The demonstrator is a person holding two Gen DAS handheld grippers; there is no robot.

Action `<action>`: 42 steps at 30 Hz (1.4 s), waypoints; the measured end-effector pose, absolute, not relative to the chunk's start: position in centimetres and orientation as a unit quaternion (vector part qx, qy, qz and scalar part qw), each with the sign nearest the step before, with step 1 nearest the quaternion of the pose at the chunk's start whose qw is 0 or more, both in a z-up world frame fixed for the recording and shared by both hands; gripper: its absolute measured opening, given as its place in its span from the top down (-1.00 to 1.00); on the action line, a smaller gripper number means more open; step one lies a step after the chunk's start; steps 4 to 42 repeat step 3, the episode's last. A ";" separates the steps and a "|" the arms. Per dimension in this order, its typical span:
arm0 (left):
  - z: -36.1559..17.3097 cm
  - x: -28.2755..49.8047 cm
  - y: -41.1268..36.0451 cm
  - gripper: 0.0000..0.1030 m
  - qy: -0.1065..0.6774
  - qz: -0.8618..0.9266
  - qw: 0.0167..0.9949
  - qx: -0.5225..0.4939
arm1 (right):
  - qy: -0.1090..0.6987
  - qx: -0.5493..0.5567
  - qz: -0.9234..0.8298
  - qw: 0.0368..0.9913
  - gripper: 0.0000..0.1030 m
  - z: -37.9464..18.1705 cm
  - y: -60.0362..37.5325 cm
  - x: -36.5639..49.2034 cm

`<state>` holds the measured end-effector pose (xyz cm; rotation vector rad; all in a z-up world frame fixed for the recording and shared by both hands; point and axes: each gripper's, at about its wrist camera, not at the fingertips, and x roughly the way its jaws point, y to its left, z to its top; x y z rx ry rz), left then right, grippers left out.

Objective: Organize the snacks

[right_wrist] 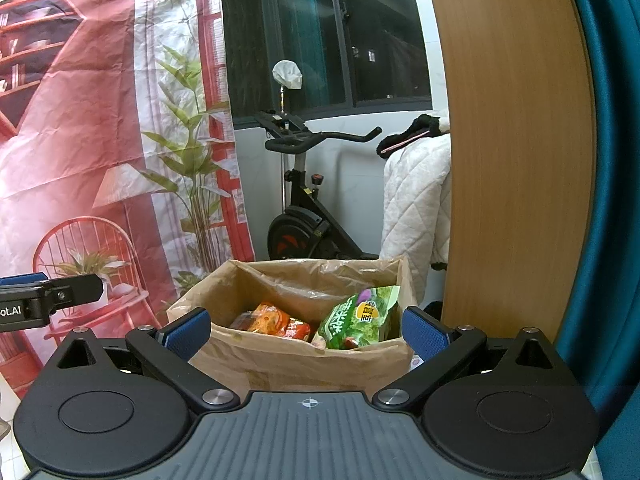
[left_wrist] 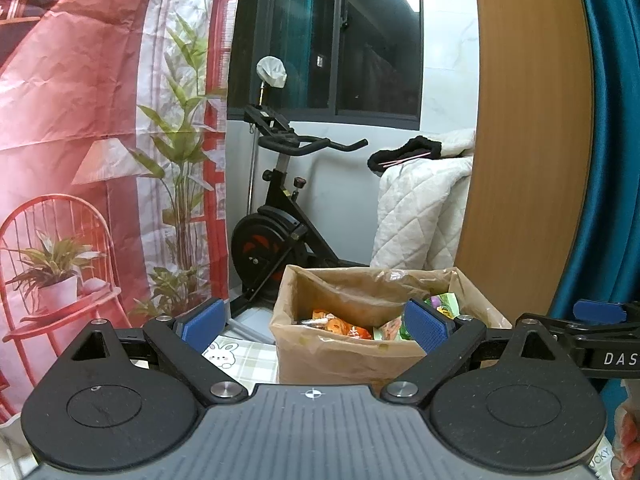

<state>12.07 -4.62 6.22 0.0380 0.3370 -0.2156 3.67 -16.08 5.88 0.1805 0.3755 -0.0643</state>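
Note:
A brown paper bag (left_wrist: pixel 344 354) stands open on the table, also in the right wrist view (right_wrist: pixel 304 360). Inside lie an orange snack packet (right_wrist: pixel 272 320) and a green snack packet (right_wrist: pixel 360 316); the left wrist view shows the orange packet (left_wrist: pixel 340 326) and part of the green one (left_wrist: pixel 444 302). My left gripper (left_wrist: pixel 314 326) is open and empty, just in front of the bag. My right gripper (right_wrist: pixel 306 330) is open and empty, level with the bag's near rim. The right gripper's finger shows at the left view's right edge (left_wrist: pixel 596 310).
A checked tablecloth with a rabbit print (left_wrist: pixel 240 354) covers the table. Behind stand a black exercise bike (left_wrist: pixel 280 216), a red printed backdrop (left_wrist: pixel 80 160), a white quilt (left_wrist: pixel 420 216), a wooden panel (left_wrist: pixel 528 140) and a teal curtain (left_wrist: pixel 612 140).

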 end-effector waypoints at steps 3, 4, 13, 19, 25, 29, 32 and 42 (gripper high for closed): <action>6.1 12.2 -4.5 -0.89 0.172 -0.108 0.979 0.016 | 0.187 0.088 -0.032 0.978 -0.96 5.8 -16.1 3.7; 6.1 12.2 -4.5 -0.89 0.172 -0.108 0.979 0.016 | 0.187 0.088 -0.032 0.978 -0.96 5.8 -16.1 3.7; 6.1 12.2 -4.5 -0.89 0.172 -0.108 0.979 0.016 | 0.187 0.088 -0.032 0.978 -0.96 5.8 -16.1 3.7; 6.1 12.2 -4.5 -0.89 0.172 -0.108 0.979 0.016 | 0.187 0.088 -0.032 0.978 -0.96 5.8 -16.1 3.7; 6.1 12.2 -4.5 -0.89 0.172 -0.108 0.979 0.016 | 0.187 0.088 -0.032 0.978 -0.96 5.8 -16.1 3.7; 6.1 12.2 -4.5 -0.89 0.172 -0.108 0.979 0.016 | 0.187 0.088 -0.032 0.978 -0.96 5.8 -16.1 3.7; 6.1 12.2 -4.5 -0.89 0.172 -0.108 0.979 0.016 | 0.187 0.088 -0.032 0.978 -0.96 5.8 -16.1 3.7; 6.1 12.2 -4.5 -0.89 0.172 -0.108 0.979 0.016 | 0.187 0.088 -0.032 0.978 -0.96 5.8 -16.1 3.7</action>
